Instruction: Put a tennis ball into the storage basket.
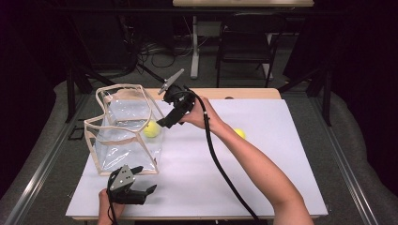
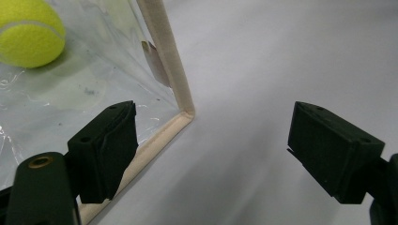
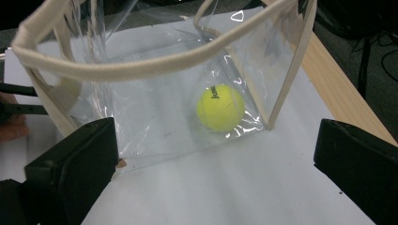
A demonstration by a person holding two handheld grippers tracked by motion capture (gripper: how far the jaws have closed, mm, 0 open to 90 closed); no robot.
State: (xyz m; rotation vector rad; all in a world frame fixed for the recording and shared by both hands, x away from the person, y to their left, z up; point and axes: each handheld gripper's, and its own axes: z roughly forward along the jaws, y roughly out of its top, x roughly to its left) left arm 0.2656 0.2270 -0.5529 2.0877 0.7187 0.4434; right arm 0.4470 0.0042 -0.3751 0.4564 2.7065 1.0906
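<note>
- Work in hand, by my read: loading tennis balls into the clear bag [image 1: 124, 129]. One ball in the bag [image 1: 151, 129], low at its right side, resting on the bag floor; second ball [image 1: 240, 133] loose on the white desk [image 1: 263, 178], just past the right forearm.
- Right tool [image 1: 167, 121] hangs by the bag's right rim, jaws wide apart, holding nothing. Left tool [image 1: 141, 192] sits low near the desk's front edge, just in front of the bag's near corner, jaws also spread & empty.
- Risk 1: bag is soft and its rim sags inward. W/ neither tool holding it, a nudge from the right tool on the way out could fold or tip it, and the ball might roll out.
- Risk 2: loose ball lies close to the right arm; an elbow sweep could send it rolling toward the desk edge.
- Risk 3: the right tool's cable drapes across the desk, could snag.
- Views: right tool view shows black print on the ball in the bag [image 3: 220, 108] and the drooping rim band; high view is too coarse for that. Left tool view shows the bag's bottom corner seam [image 2: 180, 119] just beside its left jaw, not touching as far as I can tell. The second ball & both forearms show in the high view.
</note>
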